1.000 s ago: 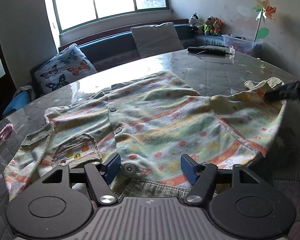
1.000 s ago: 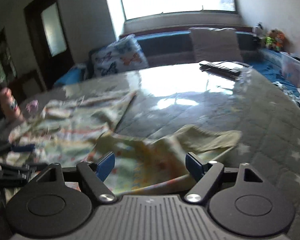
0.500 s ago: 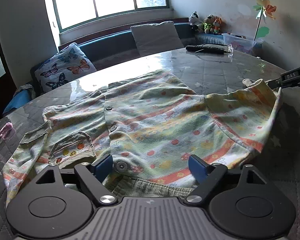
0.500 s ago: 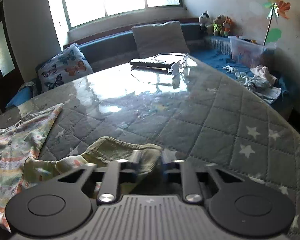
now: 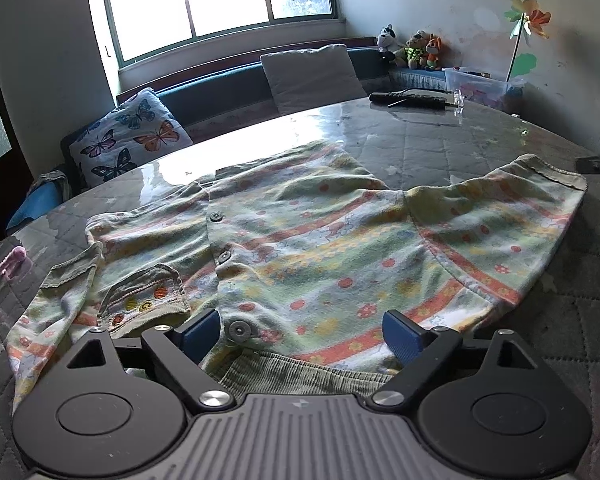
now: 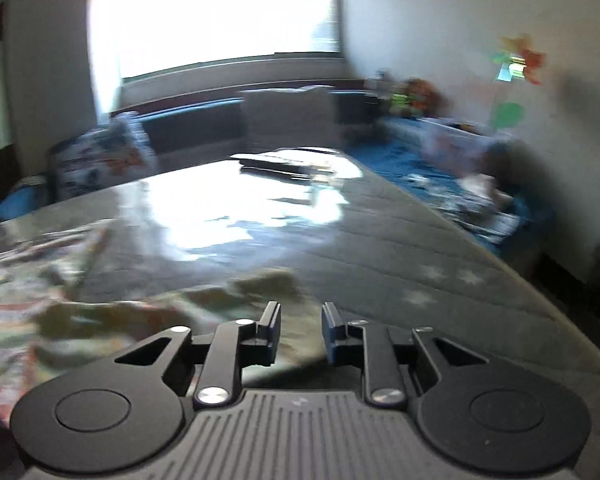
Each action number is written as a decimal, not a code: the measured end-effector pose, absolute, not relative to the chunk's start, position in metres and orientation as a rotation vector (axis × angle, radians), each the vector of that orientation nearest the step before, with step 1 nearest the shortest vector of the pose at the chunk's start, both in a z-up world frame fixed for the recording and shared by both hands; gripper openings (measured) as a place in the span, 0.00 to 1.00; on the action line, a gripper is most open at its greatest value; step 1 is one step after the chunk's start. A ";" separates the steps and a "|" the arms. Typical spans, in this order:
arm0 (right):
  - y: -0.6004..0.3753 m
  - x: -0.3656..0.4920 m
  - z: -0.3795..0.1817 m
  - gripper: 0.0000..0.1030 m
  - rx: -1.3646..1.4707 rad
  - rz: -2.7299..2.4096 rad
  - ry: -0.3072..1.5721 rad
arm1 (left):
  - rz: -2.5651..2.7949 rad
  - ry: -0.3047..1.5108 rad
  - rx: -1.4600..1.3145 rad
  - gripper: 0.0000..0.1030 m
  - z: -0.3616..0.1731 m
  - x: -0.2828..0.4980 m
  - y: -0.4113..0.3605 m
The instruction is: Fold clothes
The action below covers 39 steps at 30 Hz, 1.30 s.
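While the right view is blurred, the scene is set out as follows.
Worktop (image 5: 440,148): quilted grey, glossy toward the window; a dark remote (image 5: 408,100) is seen at its far edge.
Shirt (image 5: 300,256): patterned, buttoned, spread flat on the worktop; the right sleeve (image 5: 512,216) is stretched out sideways.
Left tool (image 5: 300,334): blue pads held wide apart over the shirt's ribbed near edge; nothing is gripped.
Right tool (image 6: 300,330): pads parted by a narrow gap, with the sleeve cuff (image 6: 268,284) lying just ahead and between them.
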State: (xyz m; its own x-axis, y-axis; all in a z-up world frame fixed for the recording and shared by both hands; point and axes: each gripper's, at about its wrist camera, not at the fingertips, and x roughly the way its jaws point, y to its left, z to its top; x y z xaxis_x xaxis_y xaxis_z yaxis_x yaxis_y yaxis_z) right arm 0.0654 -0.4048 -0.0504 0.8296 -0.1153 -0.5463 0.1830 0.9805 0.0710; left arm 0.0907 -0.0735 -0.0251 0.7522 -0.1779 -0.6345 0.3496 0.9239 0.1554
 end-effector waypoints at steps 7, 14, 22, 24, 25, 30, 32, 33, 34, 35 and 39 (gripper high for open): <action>-0.374 0.104 -0.066 0.46 0.098 -0.021 0.658 | -0.276 0.656 0.230 0.88 -0.012 0.088 -0.058; -0.360 0.110 -0.073 0.69 0.084 -0.003 0.652 | -0.140 0.635 0.184 0.87 0.008 0.116 -0.010; -0.357 0.112 -0.076 0.80 0.085 0.002 0.659 | 0.111 0.694 0.164 0.70 -0.005 0.196 0.047; -0.357 0.113 -0.076 0.82 0.083 0.005 0.660 | 0.129 0.722 0.158 0.68 -0.011 0.208 0.055; -0.356 0.113 -0.076 0.82 0.083 0.006 0.660 | 0.133 0.734 0.164 0.67 -0.014 0.212 0.056; -0.357 0.112 -0.076 0.84 0.079 0.009 0.663 | 0.172 0.757 0.205 0.53 -0.027 0.223 0.058; -0.357 0.112 -0.076 0.84 0.081 0.009 0.662 | 0.194 0.749 0.187 0.34 -0.027 0.223 0.064; -0.357 0.112 -0.076 0.84 0.082 0.009 0.662 | 0.204 0.745 0.169 0.21 -0.025 0.221 0.070; -0.357 0.113 -0.076 0.84 0.082 0.008 0.662 | 0.214 0.740 0.149 0.14 -0.023 0.218 0.076; -0.357 0.113 -0.077 0.84 0.082 0.008 0.662 | 0.227 0.732 0.129 0.11 -0.021 0.216 0.083; -0.356 0.113 -0.077 0.84 0.075 0.005 0.663 | 0.299 0.671 0.048 0.05 -0.004 0.193 0.116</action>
